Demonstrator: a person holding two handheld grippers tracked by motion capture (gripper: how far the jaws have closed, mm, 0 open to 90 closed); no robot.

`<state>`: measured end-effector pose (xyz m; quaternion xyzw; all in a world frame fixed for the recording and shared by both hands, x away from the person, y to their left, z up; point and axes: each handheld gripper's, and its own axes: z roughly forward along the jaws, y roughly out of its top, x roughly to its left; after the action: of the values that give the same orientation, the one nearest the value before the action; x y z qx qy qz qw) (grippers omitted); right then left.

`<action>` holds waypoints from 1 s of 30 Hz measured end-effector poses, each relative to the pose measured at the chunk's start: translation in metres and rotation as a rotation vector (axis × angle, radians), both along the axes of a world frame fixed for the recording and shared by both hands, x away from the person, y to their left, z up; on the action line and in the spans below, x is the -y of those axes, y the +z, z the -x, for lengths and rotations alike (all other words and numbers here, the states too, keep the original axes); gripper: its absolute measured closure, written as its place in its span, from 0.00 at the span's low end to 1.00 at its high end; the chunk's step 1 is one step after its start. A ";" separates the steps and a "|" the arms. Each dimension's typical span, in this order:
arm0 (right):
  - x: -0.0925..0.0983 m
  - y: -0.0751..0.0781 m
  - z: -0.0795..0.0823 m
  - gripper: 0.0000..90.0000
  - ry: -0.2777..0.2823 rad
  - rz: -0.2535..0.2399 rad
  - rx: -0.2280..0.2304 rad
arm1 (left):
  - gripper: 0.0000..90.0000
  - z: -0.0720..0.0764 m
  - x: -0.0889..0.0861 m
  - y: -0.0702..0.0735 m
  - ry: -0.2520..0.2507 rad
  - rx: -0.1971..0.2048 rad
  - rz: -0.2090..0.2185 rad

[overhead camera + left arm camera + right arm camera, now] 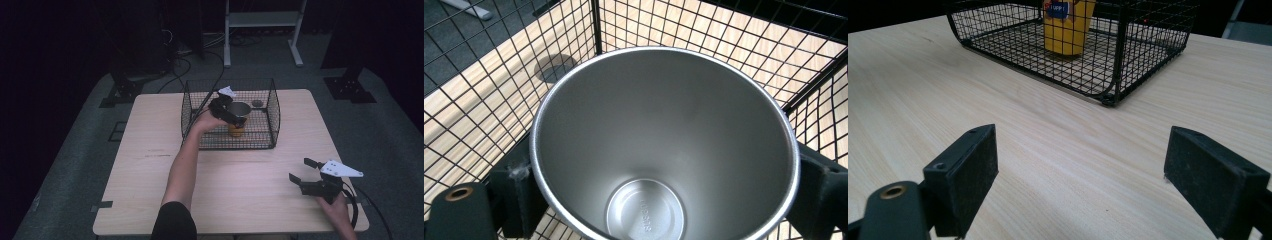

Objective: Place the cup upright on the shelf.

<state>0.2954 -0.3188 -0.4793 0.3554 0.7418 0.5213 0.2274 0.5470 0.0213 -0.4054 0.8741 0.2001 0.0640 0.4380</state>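
A black wire basket (274, 112) stands on the far middle of the wooden table (150, 170). Inside it is a cup (238, 119) with a yellow outside and a bare steel inside, upright, apparently on the basket floor. My left gripper (226, 109) reaches into the basket and is shut on the cup. In the left gripper view its black jaws press both sides of the cup (664, 130). My right gripper (300, 169) hovers open over the table's near right corner, holding nothing. The right gripper view shows its open gripper (1080, 170) facing the basket (1128, 55) and the cup (1068, 27).
A small dark round disc (257, 103) lies near the basket's far right, seen through the mesh (555, 67). A pale metal frame (262, 20) and cables sit on the floor beyond the table. Bare wood stretches between the basket and the right gripper.
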 end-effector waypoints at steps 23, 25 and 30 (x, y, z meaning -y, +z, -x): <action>0.000 0.000 0.000 0.14 0.000 -0.002 -0.001 | 0.03 0.003 -0.005 0.014 0.018 0.044 0.067; 0.000 0.000 0.000 0.14 0.000 -0.003 -0.001 | 0.03 0.004 -0.005 0.017 0.019 0.050 0.074; 0.000 0.000 0.000 0.14 0.003 -0.002 -0.001 | 0.03 0.005 -0.006 0.022 0.033 0.077 0.083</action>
<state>0.2957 -0.3192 -0.4794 0.3549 0.7418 0.5222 0.2261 0.5416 0.0275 -0.3833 0.8487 0.2000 0.0964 0.4801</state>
